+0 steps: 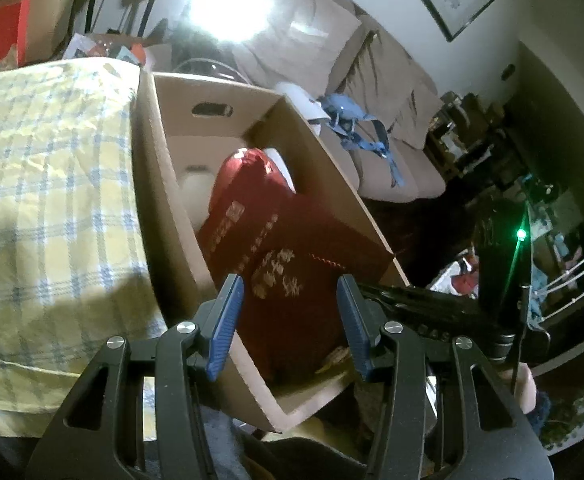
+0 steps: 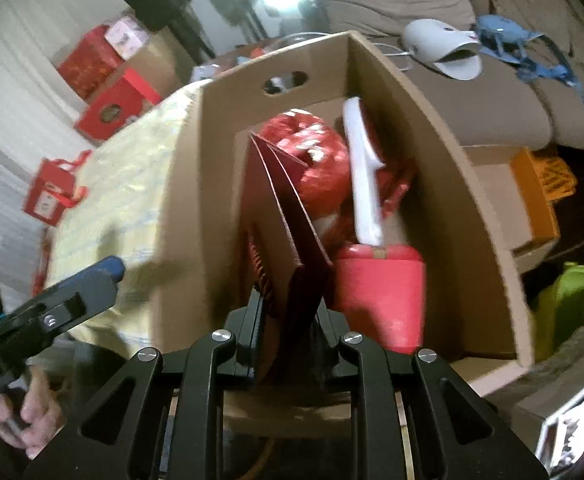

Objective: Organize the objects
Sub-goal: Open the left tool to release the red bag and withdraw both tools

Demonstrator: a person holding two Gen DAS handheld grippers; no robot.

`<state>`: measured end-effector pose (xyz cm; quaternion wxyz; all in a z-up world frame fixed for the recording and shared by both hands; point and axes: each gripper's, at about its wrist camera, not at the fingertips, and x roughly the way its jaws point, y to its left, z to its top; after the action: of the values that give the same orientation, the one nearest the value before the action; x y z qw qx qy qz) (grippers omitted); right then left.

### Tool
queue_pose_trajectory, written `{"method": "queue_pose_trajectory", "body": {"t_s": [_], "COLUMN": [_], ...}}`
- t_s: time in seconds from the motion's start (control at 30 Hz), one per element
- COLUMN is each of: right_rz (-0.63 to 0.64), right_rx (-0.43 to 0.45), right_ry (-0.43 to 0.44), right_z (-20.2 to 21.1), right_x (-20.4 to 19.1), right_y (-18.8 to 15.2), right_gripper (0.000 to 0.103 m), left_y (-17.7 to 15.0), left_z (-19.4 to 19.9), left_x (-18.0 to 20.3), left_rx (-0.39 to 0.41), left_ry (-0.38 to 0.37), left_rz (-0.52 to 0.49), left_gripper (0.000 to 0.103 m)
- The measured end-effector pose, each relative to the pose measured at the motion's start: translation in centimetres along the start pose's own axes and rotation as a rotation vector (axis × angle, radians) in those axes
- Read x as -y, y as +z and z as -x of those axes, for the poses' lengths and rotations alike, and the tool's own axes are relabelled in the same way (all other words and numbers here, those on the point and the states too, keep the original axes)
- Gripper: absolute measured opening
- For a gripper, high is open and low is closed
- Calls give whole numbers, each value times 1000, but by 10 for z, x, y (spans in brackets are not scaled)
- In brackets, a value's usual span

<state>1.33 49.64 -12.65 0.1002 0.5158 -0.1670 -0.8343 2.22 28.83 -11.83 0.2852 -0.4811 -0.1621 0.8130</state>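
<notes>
Matt brown corrugated cardboard box (image 2: 472,184); glossy dark-red paper gift bag (image 1: 292,248) with gold print; creased yellow checked cloth (image 1: 52,184); ribbed blue plastic pads (image 1: 224,320) on matt black fingers with bright metal screws.

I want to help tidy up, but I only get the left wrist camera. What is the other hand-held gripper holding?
Observer: The right hand-held gripper is shut on a dark red folded paper bag, held upright inside the cardboard box.
Operator: Is anything hiding behind the bag?
Observer: Yes, a round red bundle with white spots lies towards the far end of the box.
Operator: Anything else in there?
Observer: A plain red box sits right beside the bag, at the near end.
</notes>
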Motion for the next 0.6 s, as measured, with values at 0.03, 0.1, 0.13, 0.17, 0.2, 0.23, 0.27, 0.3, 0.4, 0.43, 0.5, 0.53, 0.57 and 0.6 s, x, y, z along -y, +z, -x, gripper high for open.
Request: {"method": "queue_pose_trajectory", "body": {"t_s": [0.03, 0.1, 0.13, 0.17, 0.2, 0.23, 0.27, 0.3, 0.4, 0.43, 0.5, 0.53, 0.57, 0.6], "right_rz": [-4, -9, -9, -11, -17, -24, -27, -29, -45, -51, -70, -82, -99, -111], "right_rx": [15, 43, 42, 34, 15, -16, -44, -46, -5, 12, 65, 93, 131, 155], "right_ry": [40, 122, 134, 117, 89, 50, 3, -28, -74, -82, -105, -117, -135, -151], "right_z": [3, 10, 11, 10, 7, 3, 0, 0, 10, 14, 25, 32, 39, 45], "right_x": [0, -3, -4, -4, -3, -2, -1, 0, 3, 4, 8, 13, 17, 21], "right_y": [1, 2, 2, 2, 2, 1, 0, 1, 3, 3, 6, 7, 9, 10], "right_gripper": [18, 18, 18, 19, 20, 24, 27, 29, 34, 34, 35, 35, 35, 35], "left_y": [1, 4, 6, 8, 8, 9, 11, 12, 17, 18, 19, 20, 21, 22], "left_z": [0, 3, 6, 7, 9, 11, 13, 15, 18, 19, 21, 22, 23, 25], "left_x": [-1, -4, -6, -7, -7, -9, -10, -11, -14, -16, -16, -17, -18, -18], "left_rx": [5, 17, 24, 27, 31, 36, 40, 45, 55, 59, 67, 72, 77, 83], "left_ry": [1, 7, 9, 10, 12, 15, 17, 21, 28, 30, 37, 43, 49, 54], "left_rz": [1, 4, 7, 10, 11, 12, 13, 15, 18, 21, 21, 18, 16, 15], "left_gripper": [45, 45, 45, 45, 45, 45, 45, 45, 45, 45, 45, 45, 45, 45]}}
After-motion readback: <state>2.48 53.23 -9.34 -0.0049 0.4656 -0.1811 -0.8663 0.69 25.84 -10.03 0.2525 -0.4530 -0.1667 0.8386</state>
